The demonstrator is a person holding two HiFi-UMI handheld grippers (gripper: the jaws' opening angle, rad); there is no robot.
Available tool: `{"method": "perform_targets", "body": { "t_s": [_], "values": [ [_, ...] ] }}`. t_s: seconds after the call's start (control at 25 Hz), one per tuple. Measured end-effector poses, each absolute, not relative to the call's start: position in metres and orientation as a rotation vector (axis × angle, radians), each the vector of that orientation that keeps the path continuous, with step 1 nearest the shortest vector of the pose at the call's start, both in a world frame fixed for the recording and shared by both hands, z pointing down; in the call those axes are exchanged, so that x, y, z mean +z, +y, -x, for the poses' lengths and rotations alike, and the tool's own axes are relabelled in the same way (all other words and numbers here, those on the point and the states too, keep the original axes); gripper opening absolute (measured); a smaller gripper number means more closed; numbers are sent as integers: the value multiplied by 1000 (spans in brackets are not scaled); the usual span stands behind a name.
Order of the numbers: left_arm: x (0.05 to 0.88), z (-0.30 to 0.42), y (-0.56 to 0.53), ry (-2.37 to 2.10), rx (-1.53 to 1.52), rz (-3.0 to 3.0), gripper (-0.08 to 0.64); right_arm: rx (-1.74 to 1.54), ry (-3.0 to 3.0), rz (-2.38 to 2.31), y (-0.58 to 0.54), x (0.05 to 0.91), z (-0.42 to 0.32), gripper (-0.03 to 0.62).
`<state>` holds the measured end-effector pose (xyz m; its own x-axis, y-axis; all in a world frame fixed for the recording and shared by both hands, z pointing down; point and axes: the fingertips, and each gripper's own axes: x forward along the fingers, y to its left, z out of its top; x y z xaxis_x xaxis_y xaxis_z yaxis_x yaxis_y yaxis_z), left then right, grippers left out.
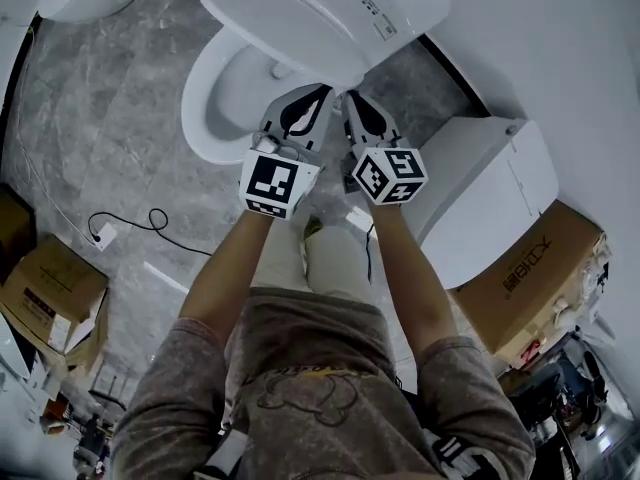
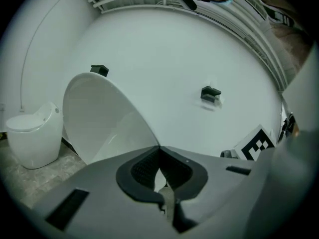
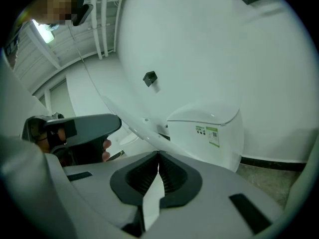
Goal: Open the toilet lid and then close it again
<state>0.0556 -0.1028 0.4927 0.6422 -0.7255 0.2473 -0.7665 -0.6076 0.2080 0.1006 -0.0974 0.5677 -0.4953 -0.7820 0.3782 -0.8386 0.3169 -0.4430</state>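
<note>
A white toilet stands on the grey floor, its bowl uncovered. Its lid is lifted partway and slants above the bowl. Both grippers point at the lid's front edge from below. My left gripper is shut, and its tips meet right at the lid. Just beside it, my right gripper is also shut, with the lid's rim running down to its tips. Nothing is clamped between either pair of jaws. The tank carries a green label.
A second white toilet stands close on the right, beside a cardboard box. Another box and a black cable lie on the floor at left. A third toilet sits by the white wall.
</note>
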Motion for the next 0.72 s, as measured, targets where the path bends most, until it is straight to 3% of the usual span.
{"method": "perform_targets", "body": {
  "t_s": [0.72],
  "values": [
    [479, -140, -188, -1096, 373, -2574, 9, 1016, -2449, -1675, -177, 539, -185, 28]
  ]
}}
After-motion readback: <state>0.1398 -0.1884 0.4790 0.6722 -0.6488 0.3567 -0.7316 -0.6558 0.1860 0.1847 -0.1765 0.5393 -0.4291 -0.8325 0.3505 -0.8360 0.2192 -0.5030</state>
